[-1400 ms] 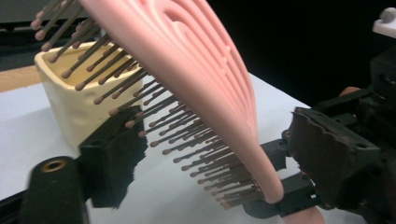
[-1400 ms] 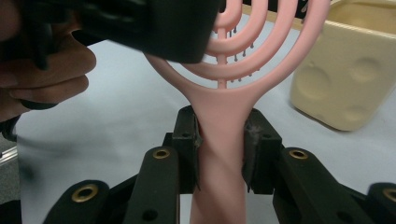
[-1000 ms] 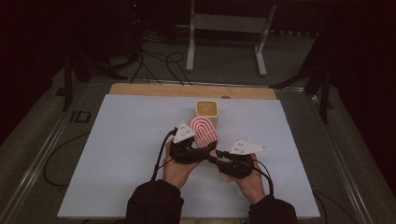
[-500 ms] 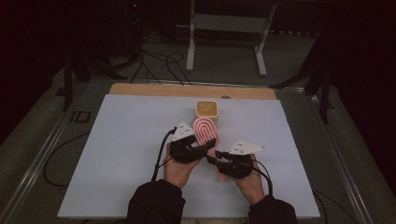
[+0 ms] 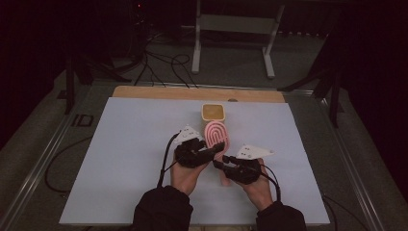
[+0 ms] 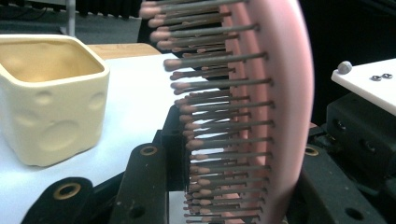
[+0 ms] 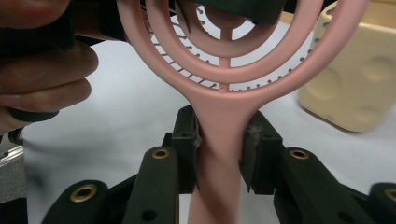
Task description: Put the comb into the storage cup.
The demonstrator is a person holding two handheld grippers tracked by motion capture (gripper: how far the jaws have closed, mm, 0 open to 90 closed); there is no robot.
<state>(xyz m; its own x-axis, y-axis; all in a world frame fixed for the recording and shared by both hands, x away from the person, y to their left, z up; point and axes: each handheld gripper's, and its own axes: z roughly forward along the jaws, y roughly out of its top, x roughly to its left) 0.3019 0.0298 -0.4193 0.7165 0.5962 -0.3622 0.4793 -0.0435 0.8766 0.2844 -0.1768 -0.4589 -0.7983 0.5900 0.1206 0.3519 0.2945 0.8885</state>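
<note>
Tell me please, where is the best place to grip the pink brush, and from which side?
Grip the brush at its neck, probably from the handle end, as the right gripper does: there it is narrow and solid, so the pads close flat on both edges. The head is bristled and open-ringed, likely a poorer hold.

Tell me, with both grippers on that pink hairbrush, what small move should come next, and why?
Probably carry the hairbrush forward toward the cream cup. The right gripper clamps its handle, the left gripper has just closed on its head, so it is firmly held, and the cup stands open just beyond.
</note>
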